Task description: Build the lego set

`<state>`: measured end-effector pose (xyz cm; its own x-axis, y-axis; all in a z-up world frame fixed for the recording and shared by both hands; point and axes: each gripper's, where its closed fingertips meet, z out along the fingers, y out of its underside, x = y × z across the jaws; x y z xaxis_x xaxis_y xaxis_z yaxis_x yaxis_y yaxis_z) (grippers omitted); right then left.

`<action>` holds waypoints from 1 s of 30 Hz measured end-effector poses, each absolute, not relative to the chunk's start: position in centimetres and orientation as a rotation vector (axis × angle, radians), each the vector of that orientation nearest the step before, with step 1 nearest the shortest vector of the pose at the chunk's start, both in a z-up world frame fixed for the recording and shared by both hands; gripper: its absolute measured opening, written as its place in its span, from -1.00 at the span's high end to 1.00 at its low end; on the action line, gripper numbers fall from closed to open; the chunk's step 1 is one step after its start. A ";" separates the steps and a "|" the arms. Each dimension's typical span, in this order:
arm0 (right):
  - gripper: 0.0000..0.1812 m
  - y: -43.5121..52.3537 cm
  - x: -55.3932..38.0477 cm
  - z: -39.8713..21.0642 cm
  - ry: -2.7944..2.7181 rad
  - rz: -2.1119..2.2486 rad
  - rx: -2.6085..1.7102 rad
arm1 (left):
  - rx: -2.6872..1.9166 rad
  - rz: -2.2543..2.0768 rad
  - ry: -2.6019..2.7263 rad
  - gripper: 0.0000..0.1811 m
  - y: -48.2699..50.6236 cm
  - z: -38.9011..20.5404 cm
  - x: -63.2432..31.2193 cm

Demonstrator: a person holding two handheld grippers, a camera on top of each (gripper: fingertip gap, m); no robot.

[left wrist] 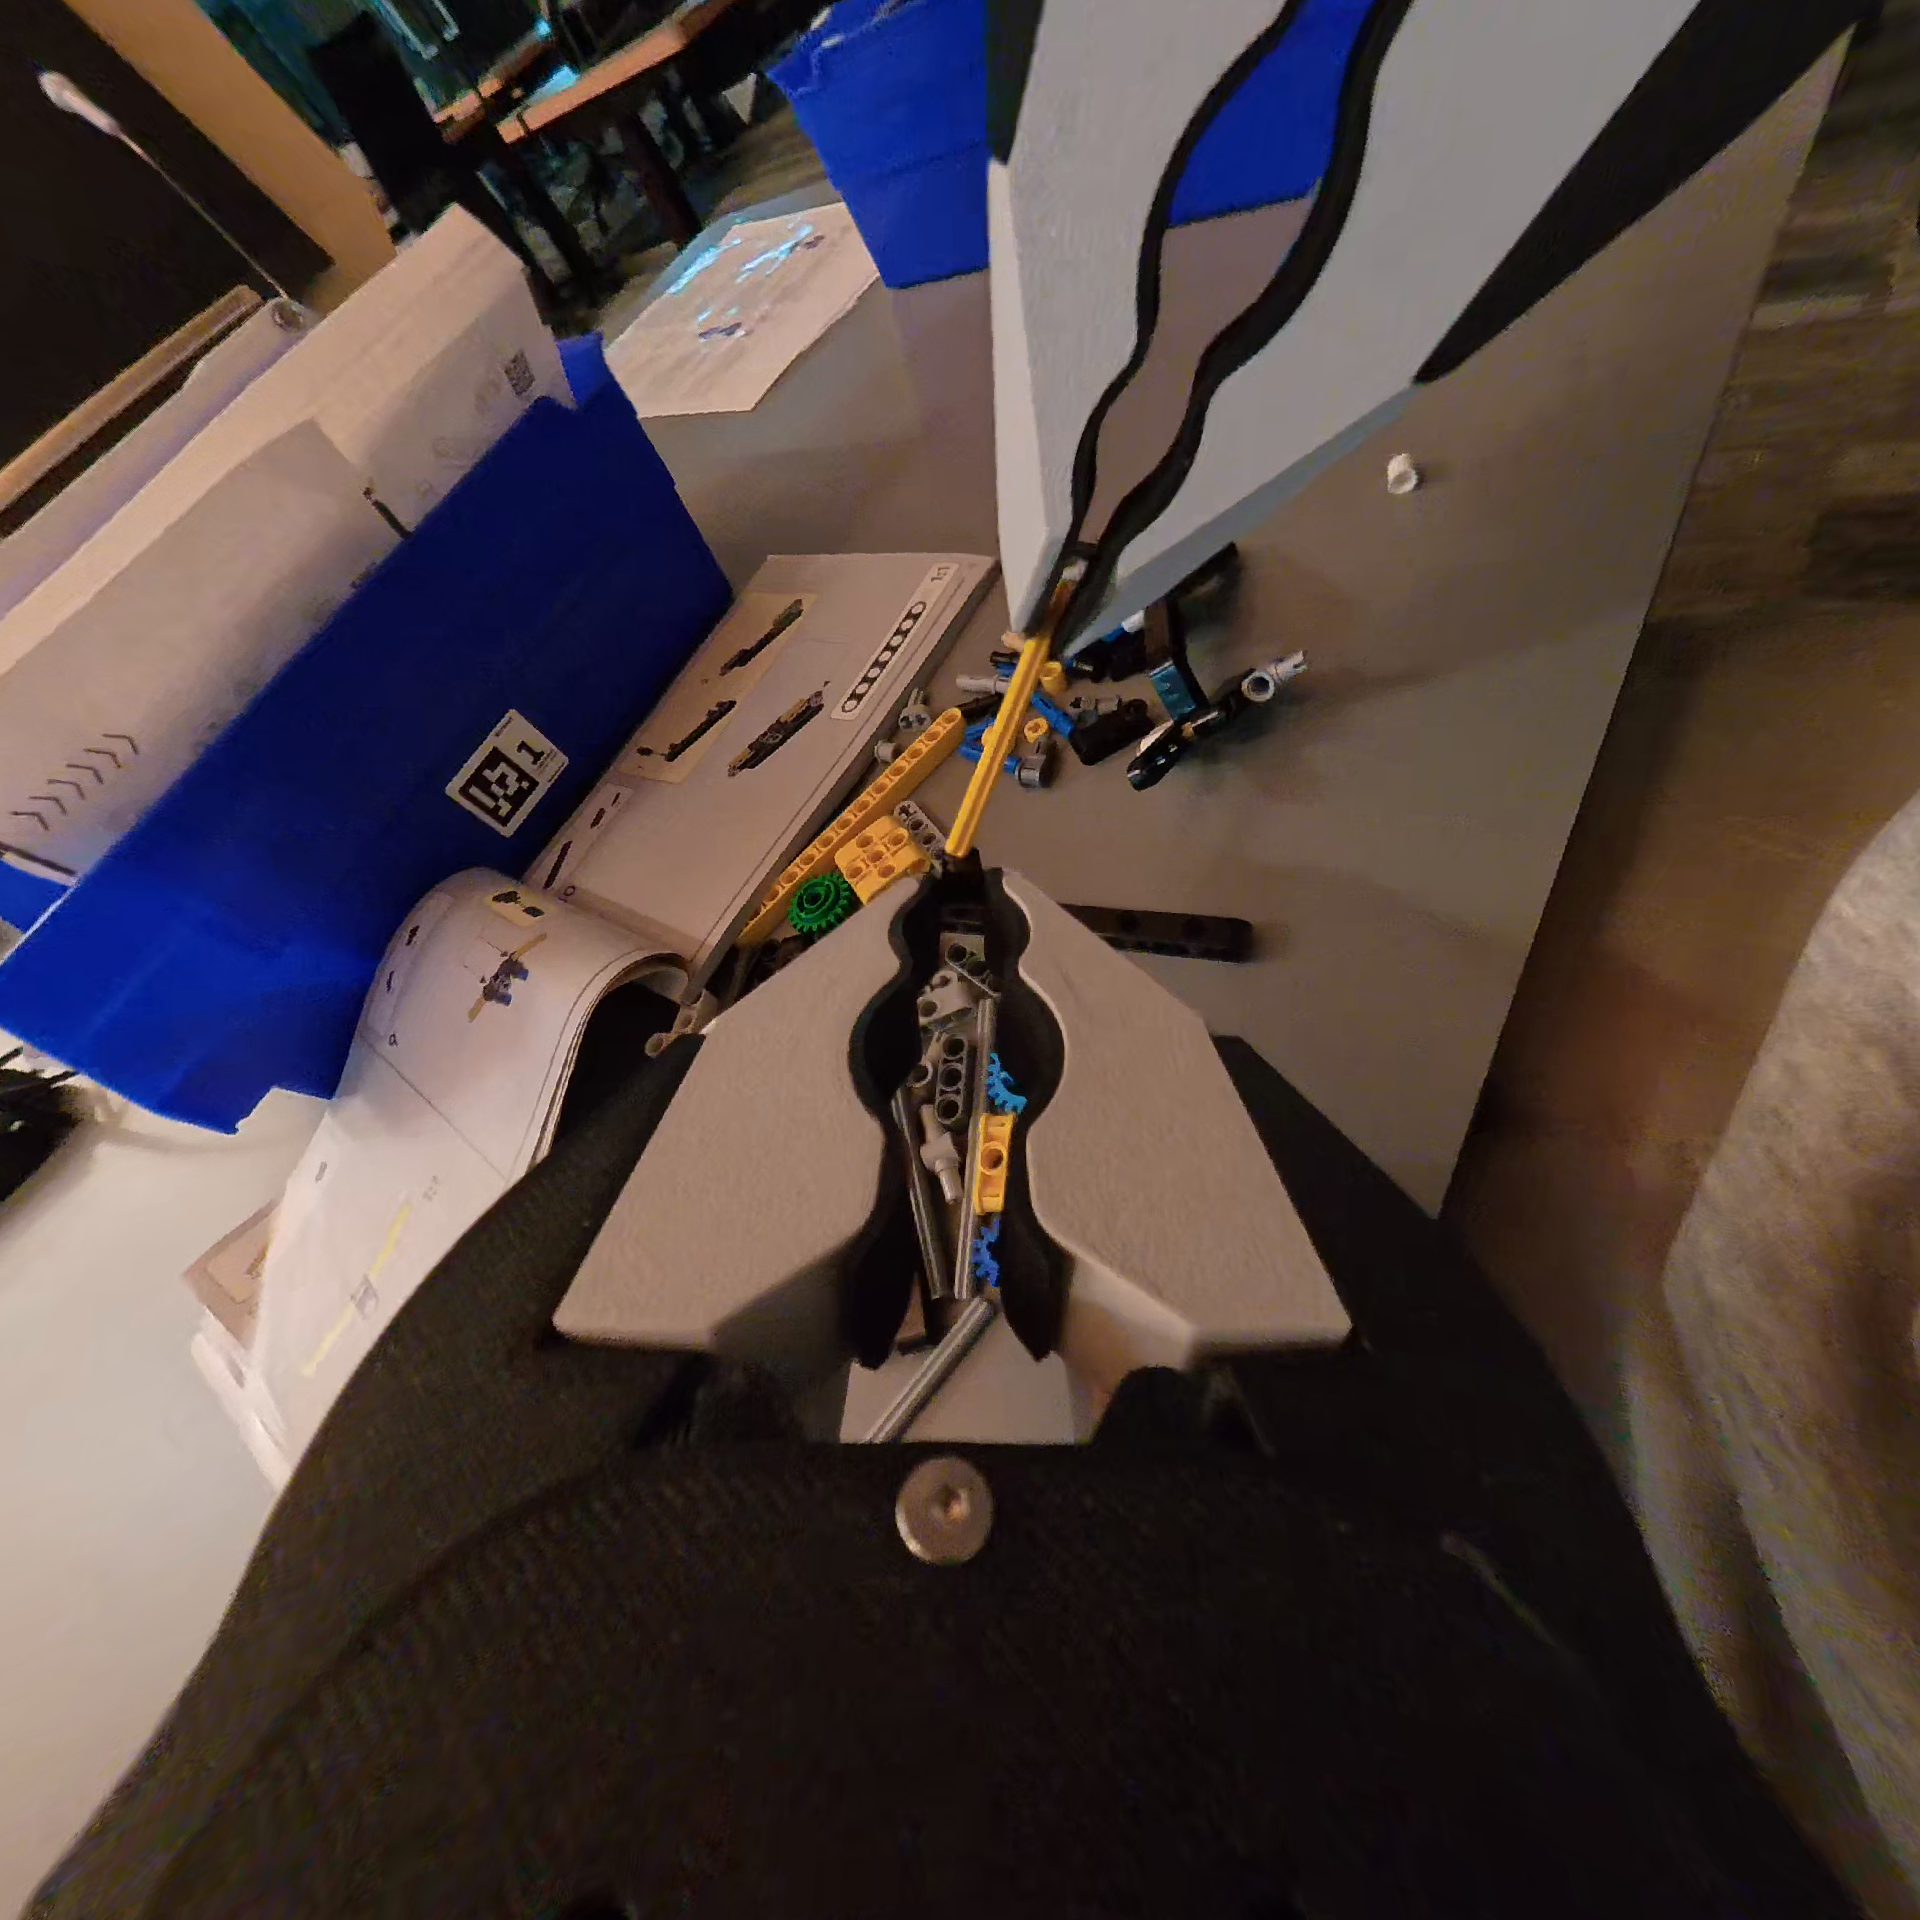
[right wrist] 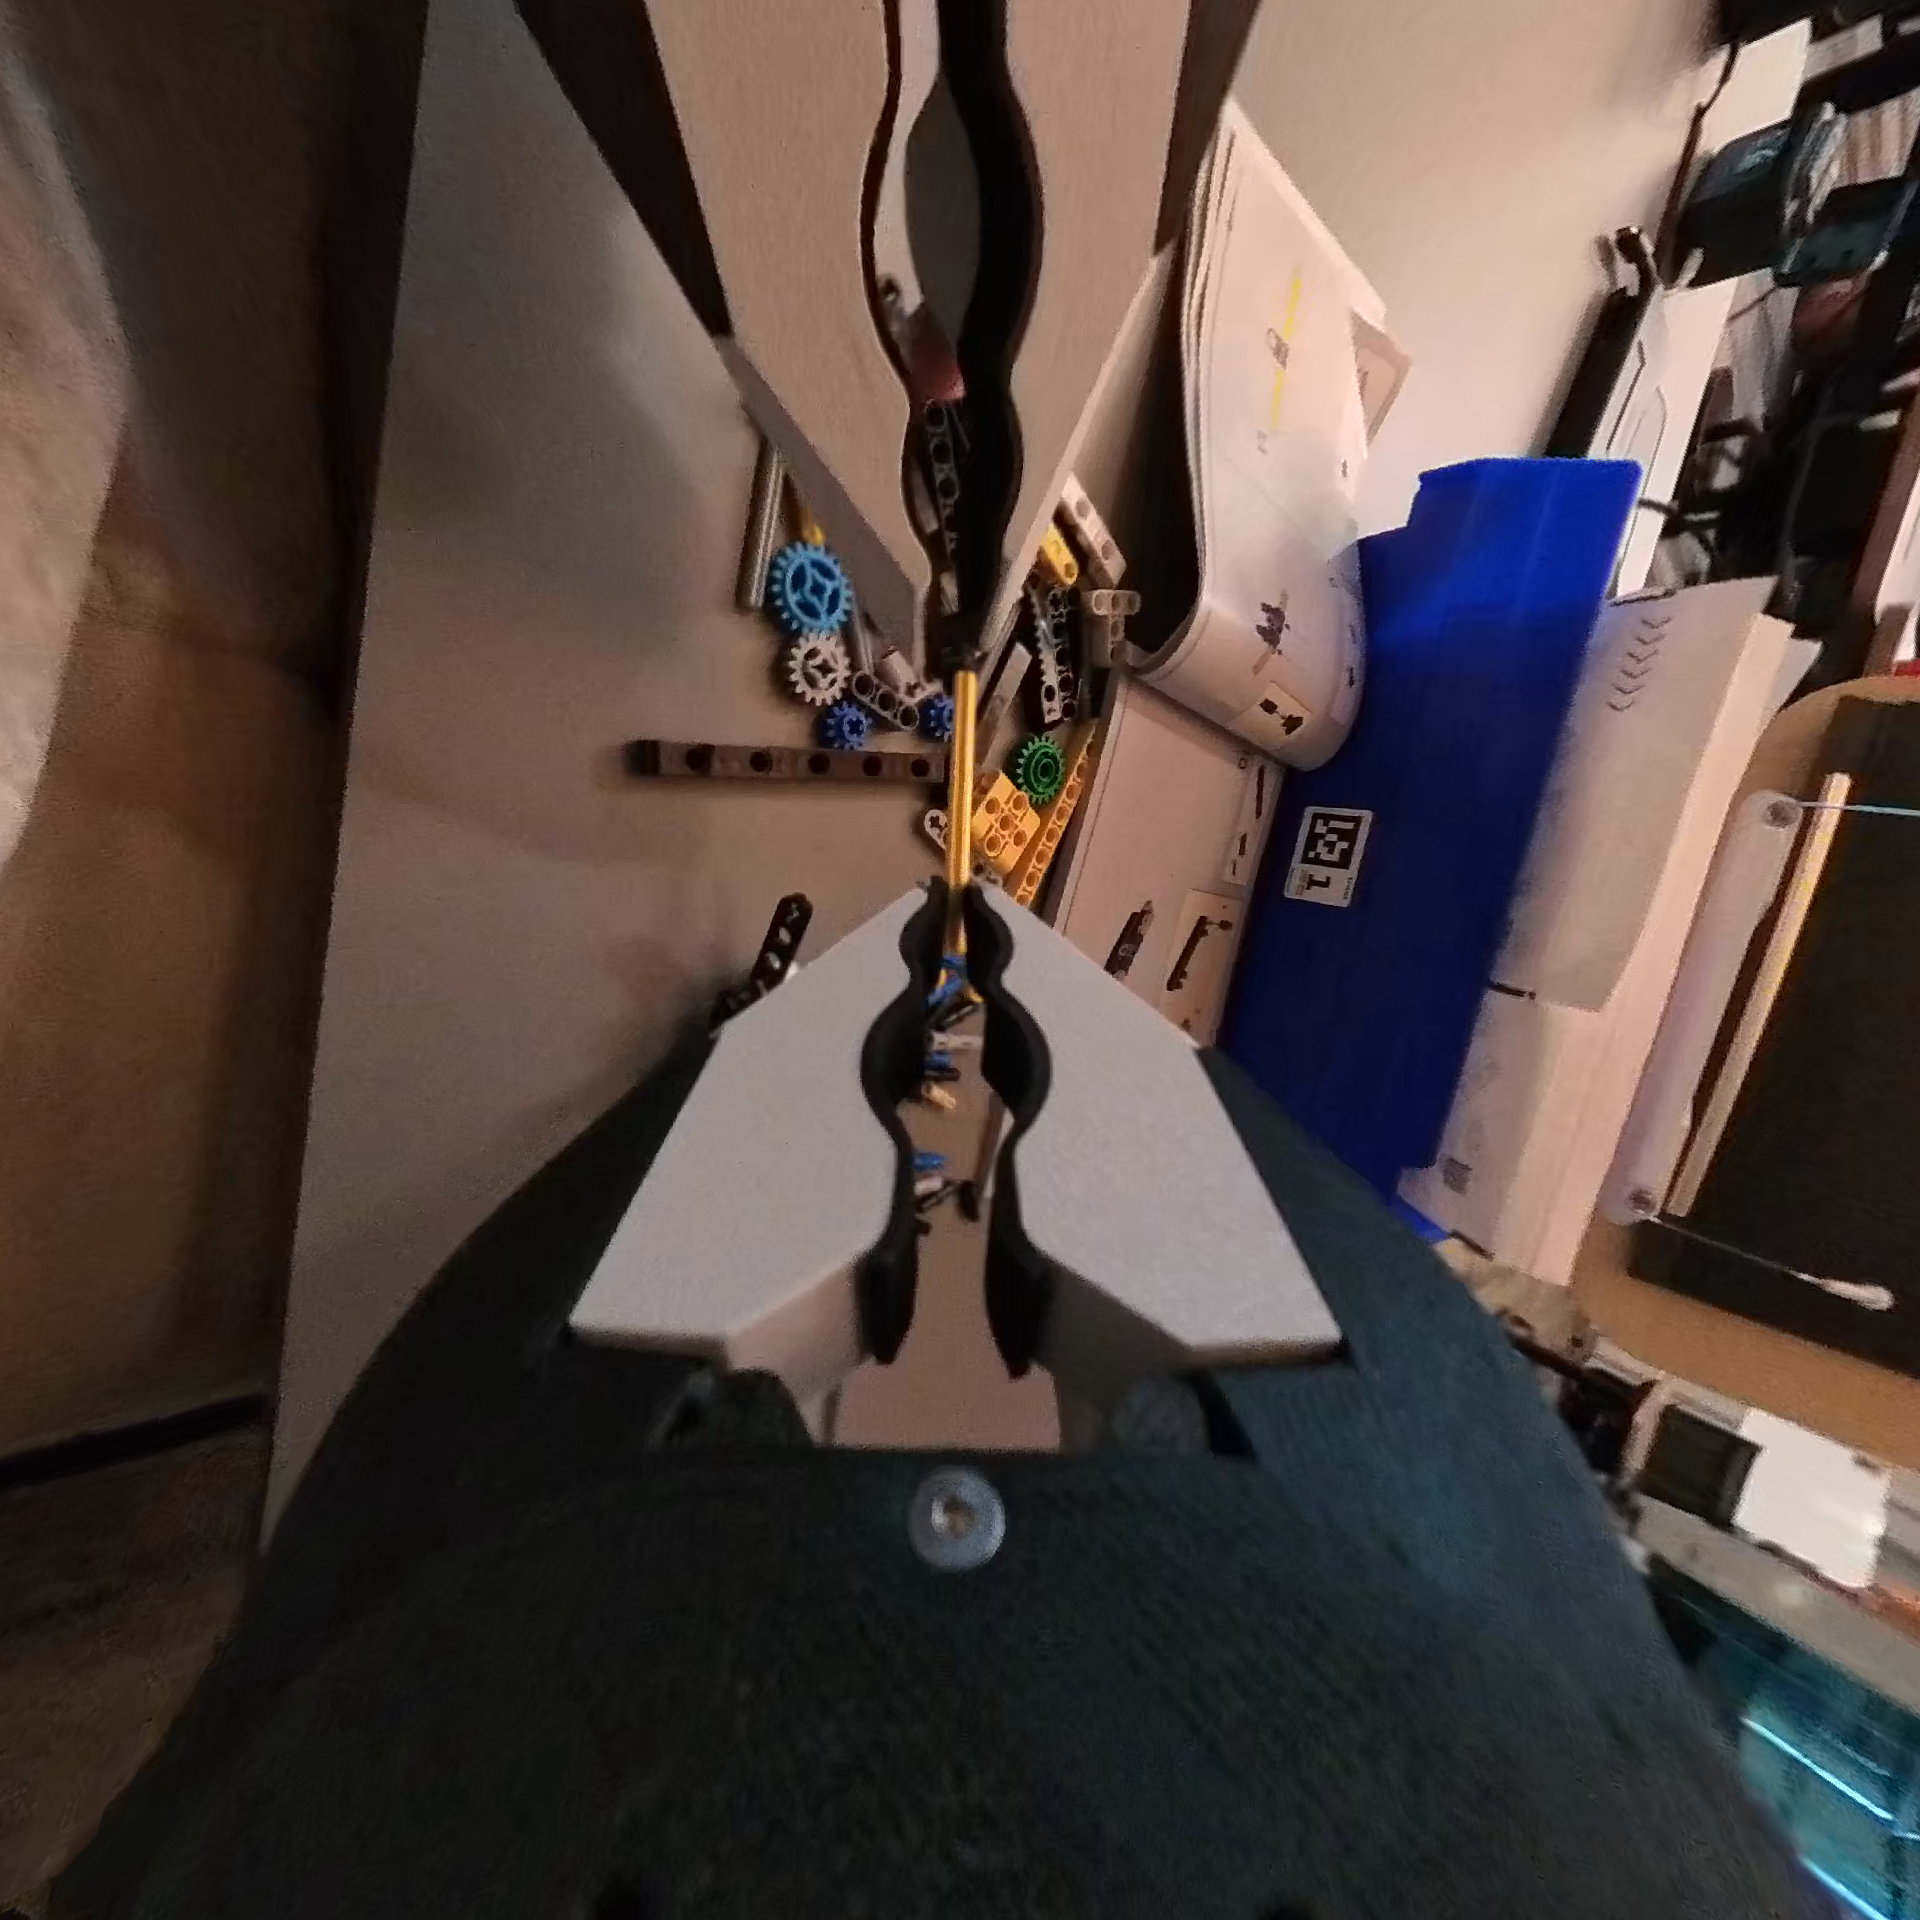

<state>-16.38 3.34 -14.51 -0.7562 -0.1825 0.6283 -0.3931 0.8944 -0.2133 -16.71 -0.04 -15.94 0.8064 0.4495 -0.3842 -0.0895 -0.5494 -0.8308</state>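
Observation:
A long yellow axle [left wrist: 995, 743] is held in the air between both grippers, above the grey work board [left wrist: 1403, 831]. My left gripper [left wrist: 961, 871] is shut on its near end, where a small black piece sits. My right gripper [left wrist: 1055, 613] comes down from the top and is shut on the far end. In the right wrist view the axle [right wrist: 963, 779] runs straight ahead from my right gripper [right wrist: 956, 906] to the left gripper [right wrist: 958, 636]. Loose parts lie below: yellow beams [left wrist: 883, 805], a green gear [left wrist: 821, 904], a blue gear [right wrist: 810, 585], a white gear [right wrist: 818, 668].
An open instruction booklet [left wrist: 790, 686] lies left of the parts, with a blue bin [left wrist: 416, 748] and white boxes [left wrist: 156, 582] beyond it. A long black beam [left wrist: 1164, 932] and a pile of small black and blue pieces [left wrist: 1143, 717] lie on the board. A small white piece [left wrist: 1403, 473] lies apart. About 5 centimeters separates my left fingertips from my right. The white gear [right wrist: 818, 668] sits 5 centimeters or so from the ends of my left fingers.

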 end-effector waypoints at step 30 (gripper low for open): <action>0.99 1.5 -18.6 -9.3 -1.681 0.051 1.230 | -1.707 0.141 -0.513 0.93 -0.6 -13.1 -16.4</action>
<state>-18.55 1.55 -9.26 0.0292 -0.6888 0.7244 -0.7313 0.4793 0.4852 -16.43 -0.62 -13.11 0.8922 0.4104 0.1886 0.2560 -0.1155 -0.9598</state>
